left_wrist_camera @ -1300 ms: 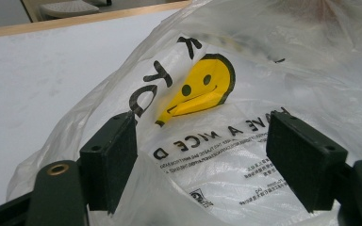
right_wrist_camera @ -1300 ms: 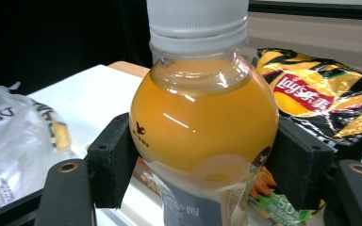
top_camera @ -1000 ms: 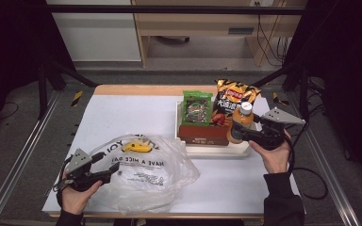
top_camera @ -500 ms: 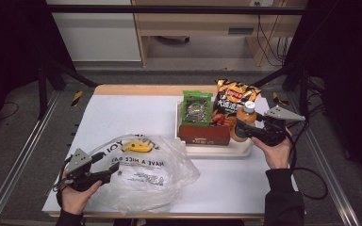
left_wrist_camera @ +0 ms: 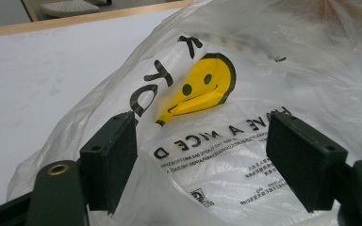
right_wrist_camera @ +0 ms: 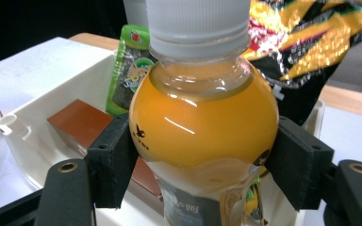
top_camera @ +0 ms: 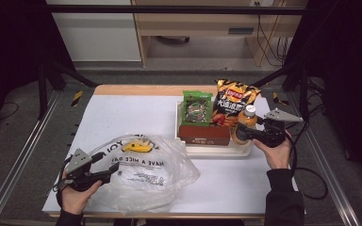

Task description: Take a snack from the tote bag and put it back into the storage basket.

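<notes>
Overhead, a white table (top_camera: 122, 117) is seen with a clear plastic bag (top_camera: 146, 172) at the left gripper (top_camera: 108, 170) and a white tray (top_camera: 217, 149) of snacks by the right gripper (top_camera: 242, 133). Up close, the bag's yellow smiley (left_wrist_camera: 202, 89) is shown between the left gripper's wide-apart pads, film lying against the left one. An orange juice bottle (right_wrist_camera: 205, 127) is clasped upright at its shoulder by the right gripper, at the tray's right end.

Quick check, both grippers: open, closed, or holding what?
Left gripper: open, fingers spread over the plastic bag, not pinching it.
Right gripper: shut on the orange juice bottle at the tray.
</notes>
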`<state>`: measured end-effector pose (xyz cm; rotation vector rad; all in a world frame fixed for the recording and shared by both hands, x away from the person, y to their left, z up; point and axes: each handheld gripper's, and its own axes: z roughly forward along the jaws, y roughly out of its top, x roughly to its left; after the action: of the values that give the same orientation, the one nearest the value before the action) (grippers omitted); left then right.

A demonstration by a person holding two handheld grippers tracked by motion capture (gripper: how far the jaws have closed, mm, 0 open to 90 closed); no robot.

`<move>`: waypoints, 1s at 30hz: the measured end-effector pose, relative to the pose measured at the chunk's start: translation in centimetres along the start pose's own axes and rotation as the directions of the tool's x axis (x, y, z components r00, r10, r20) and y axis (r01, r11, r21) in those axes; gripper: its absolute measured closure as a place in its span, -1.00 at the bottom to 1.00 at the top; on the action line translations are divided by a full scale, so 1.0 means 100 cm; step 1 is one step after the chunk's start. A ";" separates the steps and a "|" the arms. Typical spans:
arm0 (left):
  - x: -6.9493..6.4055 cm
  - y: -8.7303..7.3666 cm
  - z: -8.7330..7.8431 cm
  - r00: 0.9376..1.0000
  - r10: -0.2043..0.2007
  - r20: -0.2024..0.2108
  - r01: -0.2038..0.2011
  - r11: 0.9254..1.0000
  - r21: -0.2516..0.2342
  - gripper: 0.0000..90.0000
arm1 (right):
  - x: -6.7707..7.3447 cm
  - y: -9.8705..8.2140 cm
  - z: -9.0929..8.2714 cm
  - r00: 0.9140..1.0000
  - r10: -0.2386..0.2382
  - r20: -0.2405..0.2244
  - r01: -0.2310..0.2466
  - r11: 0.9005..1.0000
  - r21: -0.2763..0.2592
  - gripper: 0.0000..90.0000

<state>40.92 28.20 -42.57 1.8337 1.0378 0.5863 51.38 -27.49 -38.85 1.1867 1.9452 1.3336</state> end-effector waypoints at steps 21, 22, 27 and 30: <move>0.000 0.000 0.000 1.000 0.000 0.001 0.000 1.000 0.001 -0.44 | -0.011 -0.026 0.014 1.000 0.024 -0.009 -0.023 0.996 0.090 -0.33; 0.000 0.000 0.000 1.000 0.000 0.001 0.000 1.000 0.000 -0.44 | -0.011 -0.026 0.014 1.000 0.019 -0.009 -0.019 0.996 0.093 -0.33; 0.000 0.000 0.000 1.000 0.001 0.003 -0.001 1.000 0.000 -0.44 | -0.011 -0.027 0.014 1.000 0.025 -0.009 -0.024 0.996 0.091 -0.34; 0.000 0.000 -0.001 1.000 0.002 0.005 -0.001 1.000 -0.001 -0.44 | -0.010 -0.026 0.013 1.000 0.025 0.010 -0.026 0.996 0.090 -0.39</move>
<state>40.88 28.20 -42.51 1.8345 1.0325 0.5823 51.92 -28.11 -41.83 1.2614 2.0088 1.2629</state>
